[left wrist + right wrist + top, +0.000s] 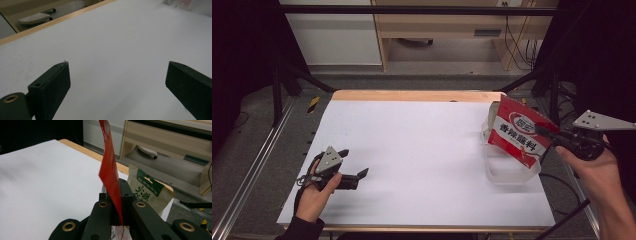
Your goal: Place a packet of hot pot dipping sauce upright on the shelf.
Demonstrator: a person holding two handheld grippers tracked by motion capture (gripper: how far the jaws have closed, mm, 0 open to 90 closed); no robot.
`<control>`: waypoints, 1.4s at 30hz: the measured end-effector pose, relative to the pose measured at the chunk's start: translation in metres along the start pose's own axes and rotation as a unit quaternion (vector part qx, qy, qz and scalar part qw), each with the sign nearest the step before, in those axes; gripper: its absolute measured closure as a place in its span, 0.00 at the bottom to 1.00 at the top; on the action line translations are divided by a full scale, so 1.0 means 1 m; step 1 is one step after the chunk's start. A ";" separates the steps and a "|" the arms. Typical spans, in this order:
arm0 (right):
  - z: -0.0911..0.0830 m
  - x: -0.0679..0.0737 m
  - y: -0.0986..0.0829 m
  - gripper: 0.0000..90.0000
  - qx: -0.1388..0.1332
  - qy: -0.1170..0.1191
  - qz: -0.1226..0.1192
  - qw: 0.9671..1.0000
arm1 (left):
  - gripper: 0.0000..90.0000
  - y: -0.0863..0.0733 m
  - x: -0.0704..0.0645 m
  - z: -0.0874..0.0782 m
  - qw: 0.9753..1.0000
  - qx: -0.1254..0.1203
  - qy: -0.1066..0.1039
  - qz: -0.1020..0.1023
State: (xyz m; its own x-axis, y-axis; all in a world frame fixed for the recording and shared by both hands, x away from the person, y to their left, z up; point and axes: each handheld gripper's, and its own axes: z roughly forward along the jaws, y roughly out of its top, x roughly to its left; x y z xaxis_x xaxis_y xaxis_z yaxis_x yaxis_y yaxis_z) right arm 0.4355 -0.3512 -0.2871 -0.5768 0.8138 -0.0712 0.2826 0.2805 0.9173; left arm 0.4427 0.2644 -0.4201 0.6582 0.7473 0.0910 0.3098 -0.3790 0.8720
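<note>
Two jaws, right gripper (546,132): clamped on the edge of the red packet (522,134)
Packet: tilted, held above the clear container (510,172) at the table's right
Left gripper (354,167): spread wide, nothing between, low over the white table (412,150)
Beige pouch (147,191): just beyond the right gripper

We see two black handheld grippers, left gripper (357,175) and right gripper (542,131), each topped by a grey three-cornered plate with small dark screw holes. Their flat black jaws hinge on brass-ringed pivots (clearest in the gripper views). A dark sleeve (302,229) covers our left forearm.
</note>
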 end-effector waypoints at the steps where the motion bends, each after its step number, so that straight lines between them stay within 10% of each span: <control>1: 0.000 -0.001 -0.002 1.00 0.001 0.001 0.001 1.000 | 0.07 0.000 0.000 0.000 1.000 0.000 0.000 0.000; 31: 0.022 -0.013 -0.054 0.99 0.032 0.018 0.043 0.998 | 0.06 -0.002 0.000 0.003 1.000 0.005 -0.002 -0.001; 42: 0.017 -0.019 -0.059 0.96 0.096 -0.015 0.015 0.995 | 0.06 -0.003 -0.001 0.004 1.000 0.008 -0.003 -0.001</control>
State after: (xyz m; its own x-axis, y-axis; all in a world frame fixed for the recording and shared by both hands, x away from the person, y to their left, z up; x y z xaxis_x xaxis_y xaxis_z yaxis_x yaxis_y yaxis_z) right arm 0.4428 -0.3747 -0.3464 -0.5436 0.8373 -0.0590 0.4418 0.3452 0.8280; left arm 0.4439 0.2628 -0.4244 0.6617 0.7448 0.0863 0.3226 -0.3867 0.8639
